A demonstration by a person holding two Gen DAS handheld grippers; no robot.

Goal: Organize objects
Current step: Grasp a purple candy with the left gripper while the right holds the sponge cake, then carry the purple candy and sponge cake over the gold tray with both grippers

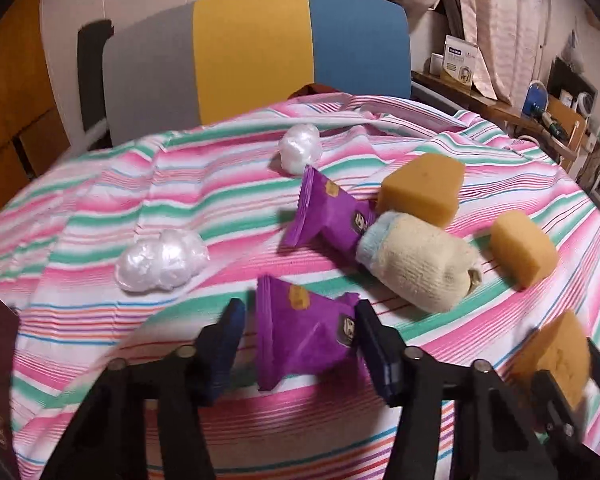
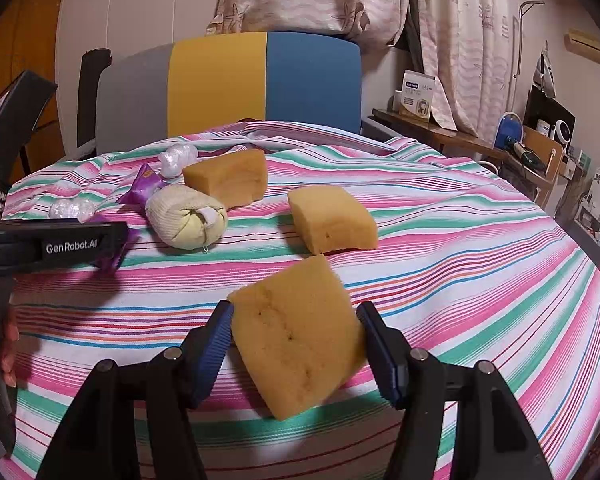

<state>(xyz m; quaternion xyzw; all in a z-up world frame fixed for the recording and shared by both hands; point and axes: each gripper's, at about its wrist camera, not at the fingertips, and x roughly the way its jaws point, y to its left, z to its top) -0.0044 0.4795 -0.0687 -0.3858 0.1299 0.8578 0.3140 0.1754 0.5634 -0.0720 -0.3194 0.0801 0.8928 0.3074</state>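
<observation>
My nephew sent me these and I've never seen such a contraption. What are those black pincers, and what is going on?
A person holds hand tongs, one per hand, each with a camera looking along its fingers. The left view shows the left tongs open around a purple snack packet. The right view shows the right tongs gripping a yellow sponge. On the striped cloth lie two more sponges, a rolled sock, another purple packet and two crumpled white wraps.

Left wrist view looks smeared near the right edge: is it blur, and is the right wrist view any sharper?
Left wrist view: motion blur smears the yellow sponge block at the right edge; the purple foil packet is soft. Right wrist view: sharper, though fisheye bends the striped tablecloth.
</observation>
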